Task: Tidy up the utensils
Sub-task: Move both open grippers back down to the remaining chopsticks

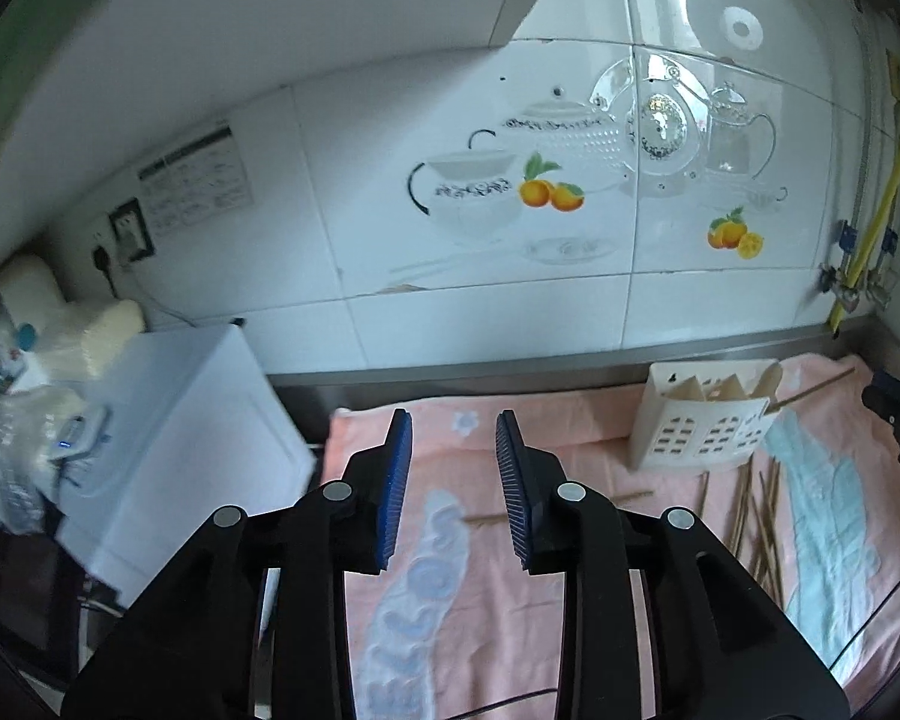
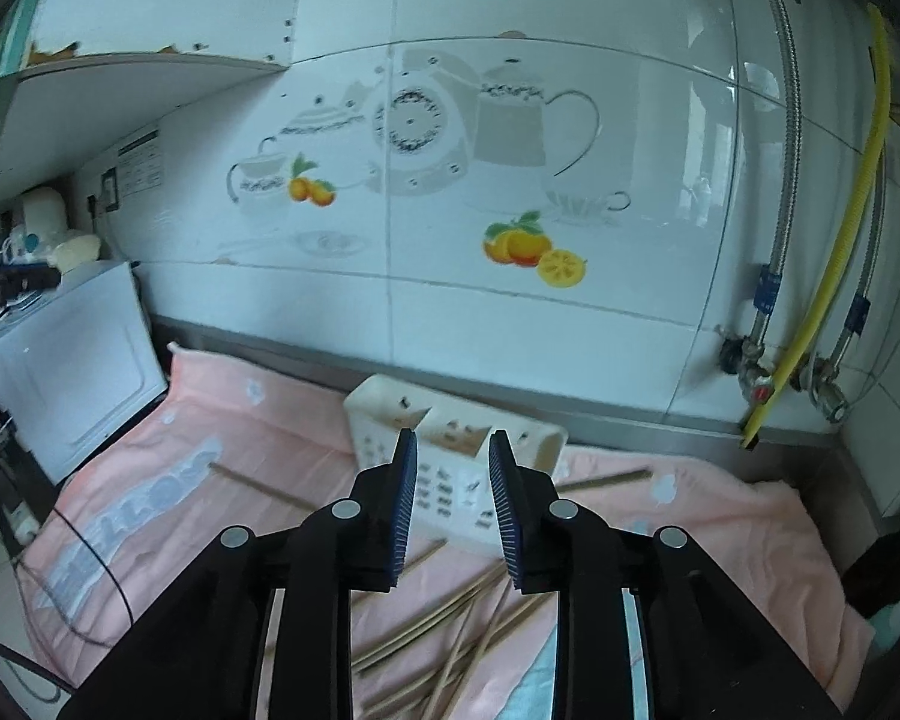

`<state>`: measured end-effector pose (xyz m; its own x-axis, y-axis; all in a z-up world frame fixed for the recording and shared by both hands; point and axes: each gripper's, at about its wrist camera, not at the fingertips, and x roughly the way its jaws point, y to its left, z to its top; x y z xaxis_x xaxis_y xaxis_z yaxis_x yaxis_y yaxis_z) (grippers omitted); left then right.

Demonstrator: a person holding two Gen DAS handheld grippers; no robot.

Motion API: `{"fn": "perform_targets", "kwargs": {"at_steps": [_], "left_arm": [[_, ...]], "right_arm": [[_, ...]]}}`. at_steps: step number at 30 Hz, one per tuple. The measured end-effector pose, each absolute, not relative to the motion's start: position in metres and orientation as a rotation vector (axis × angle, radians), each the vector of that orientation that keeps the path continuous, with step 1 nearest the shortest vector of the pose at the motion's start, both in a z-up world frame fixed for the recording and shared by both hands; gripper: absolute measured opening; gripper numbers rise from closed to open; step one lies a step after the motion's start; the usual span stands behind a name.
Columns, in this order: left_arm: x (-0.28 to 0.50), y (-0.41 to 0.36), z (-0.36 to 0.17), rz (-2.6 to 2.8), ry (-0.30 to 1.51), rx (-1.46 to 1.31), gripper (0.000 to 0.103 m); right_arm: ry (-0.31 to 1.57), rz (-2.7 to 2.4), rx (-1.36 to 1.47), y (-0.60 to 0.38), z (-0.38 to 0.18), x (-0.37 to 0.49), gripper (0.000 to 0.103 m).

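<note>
The chopsticks (image 2: 450,618) lie scattered in a loose pile on the pink towel (image 2: 222,420), low in the right wrist view, just in front of the white holder (image 2: 450,456) at centre. Both the left gripper (image 1: 453,480) and the right gripper (image 2: 452,498) are spread and hold nothing. The sticks look thin, light and stiff, likely to roll or slip, so pinching one across its middle seems safest. The holder looks light and may tip.
</note>
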<state>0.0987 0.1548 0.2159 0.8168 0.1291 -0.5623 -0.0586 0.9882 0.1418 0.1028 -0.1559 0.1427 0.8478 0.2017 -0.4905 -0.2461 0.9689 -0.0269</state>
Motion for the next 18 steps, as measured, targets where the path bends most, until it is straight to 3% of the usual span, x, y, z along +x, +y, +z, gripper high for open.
{"fn": "perform_targets", "kwargs": {"at_steps": [7,18], "left_arm": [[0.087,0.158,0.228,0.106,0.627,0.179,0.032],[0.085,0.103,0.161,-0.130,0.671,0.086,0.032]], "right_arm": [[0.536,0.235,-0.128,-0.152,0.122,0.063,0.026],[0.580,0.146,-0.117,-0.165,0.071,0.016,0.026]]}}
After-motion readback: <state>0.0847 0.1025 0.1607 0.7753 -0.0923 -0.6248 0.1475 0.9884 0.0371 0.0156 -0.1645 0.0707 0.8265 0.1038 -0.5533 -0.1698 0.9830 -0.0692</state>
